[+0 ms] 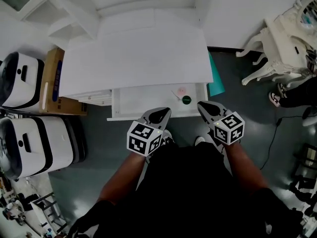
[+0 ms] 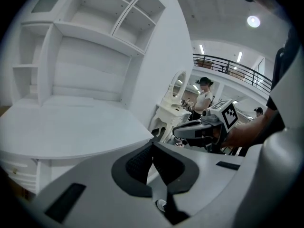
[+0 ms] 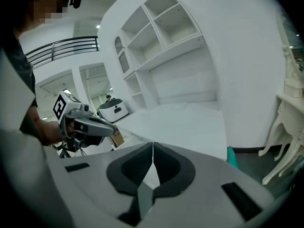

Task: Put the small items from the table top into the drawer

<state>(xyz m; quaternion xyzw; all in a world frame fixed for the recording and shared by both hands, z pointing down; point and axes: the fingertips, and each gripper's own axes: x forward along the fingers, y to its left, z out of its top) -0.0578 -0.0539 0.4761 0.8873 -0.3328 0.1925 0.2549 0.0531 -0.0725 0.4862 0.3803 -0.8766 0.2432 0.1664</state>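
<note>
The white table top [image 1: 133,58] is bare in the head view. Below its front edge the drawer [image 1: 143,100] stands pulled out. At the drawer's right end lie a small pink item [image 1: 182,90], a dark green round item [image 1: 186,99] and a thin stick [image 1: 175,94]. My left gripper [image 1: 161,114] hovers over the drawer's front edge, and its jaws meet with nothing between them [image 2: 152,144]. My right gripper [image 1: 205,107] is just right of the green item, shut and empty [image 3: 153,144]. Each gripper view shows the other gripper off to the side.
Two white-and-black machines [image 1: 22,81] [image 1: 34,145] and a cardboard box [image 1: 54,81] stand left of the table. A white ornate chair [image 1: 282,43] is at the right, a teal object [image 1: 215,78] leans by the table's right side. White shelves [image 2: 90,27] rise behind the top.
</note>
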